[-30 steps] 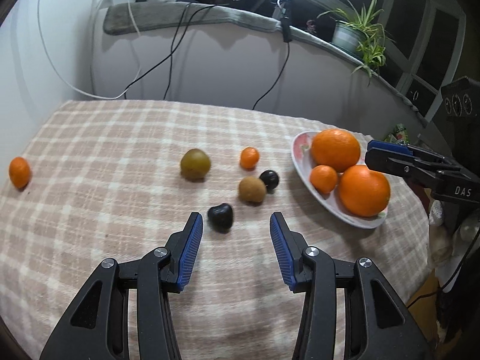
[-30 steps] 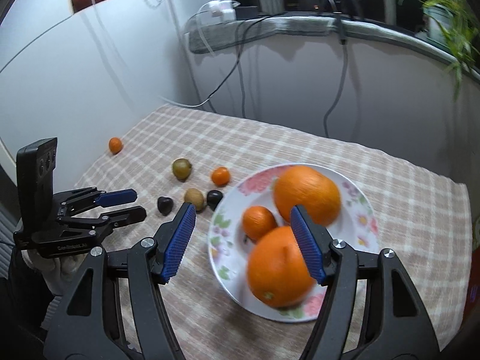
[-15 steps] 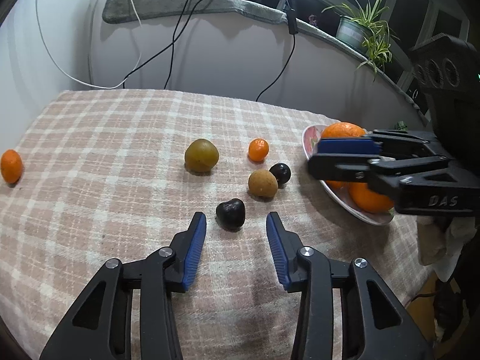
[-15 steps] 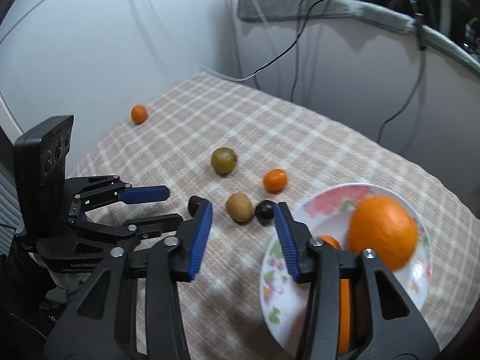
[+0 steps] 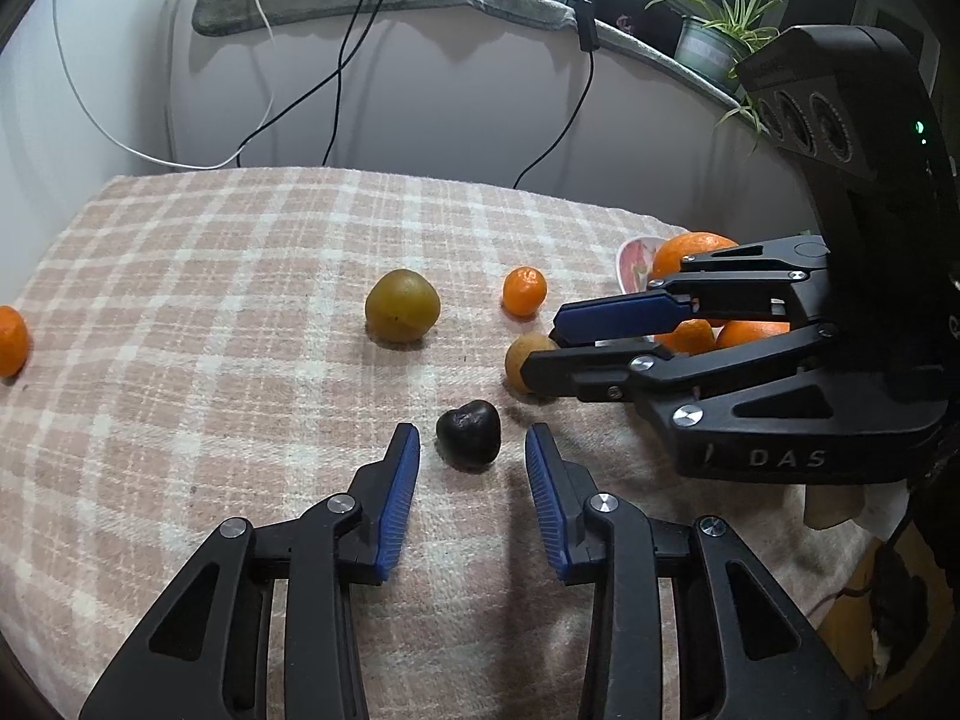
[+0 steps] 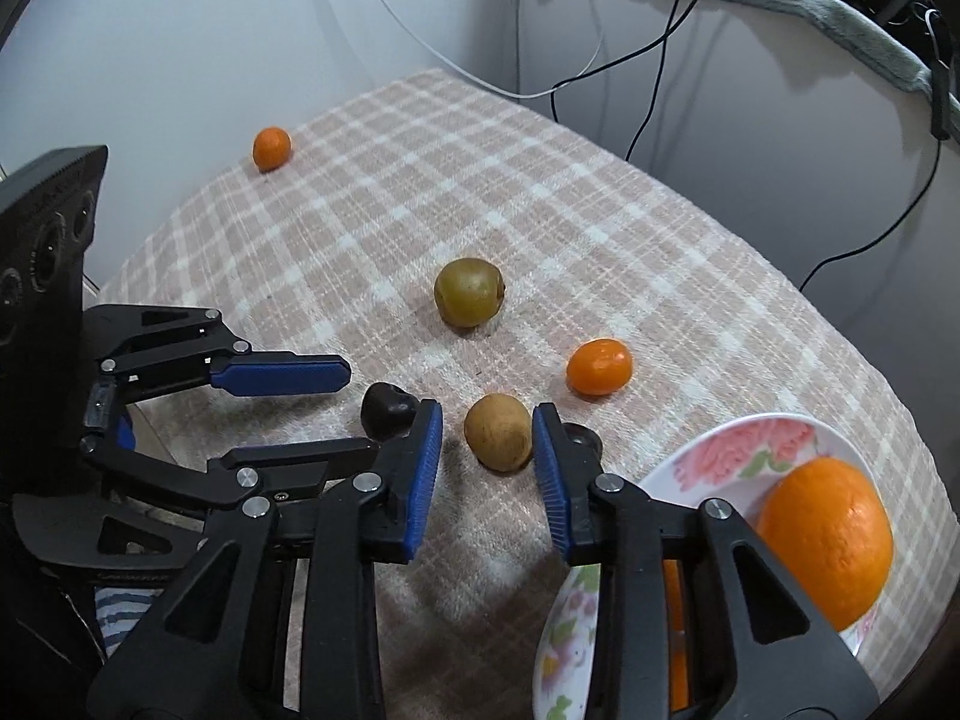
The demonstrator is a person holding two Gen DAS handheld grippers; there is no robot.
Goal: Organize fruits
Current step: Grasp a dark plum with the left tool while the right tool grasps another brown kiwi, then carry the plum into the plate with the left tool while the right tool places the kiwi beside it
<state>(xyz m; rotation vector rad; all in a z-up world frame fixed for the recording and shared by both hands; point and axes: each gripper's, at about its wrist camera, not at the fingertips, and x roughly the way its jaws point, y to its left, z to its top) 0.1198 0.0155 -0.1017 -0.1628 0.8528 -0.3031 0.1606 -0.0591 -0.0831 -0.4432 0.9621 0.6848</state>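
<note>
Both grippers open: left gripper flanks dark fruit.

Your two grippers, left and right, are black with ribbed blue pads. The cloth under them is pale pink-beige with a cream plaid pattern. On it you have a black heart-shaped fruit, a tan-brown round fruit, an olive-green fruit and two small orange mandarins. The plate is white with pink flowers and green leaves, and holds a bright orange orange. The wall behind is pale grey, crossed by black and white cables.
</note>
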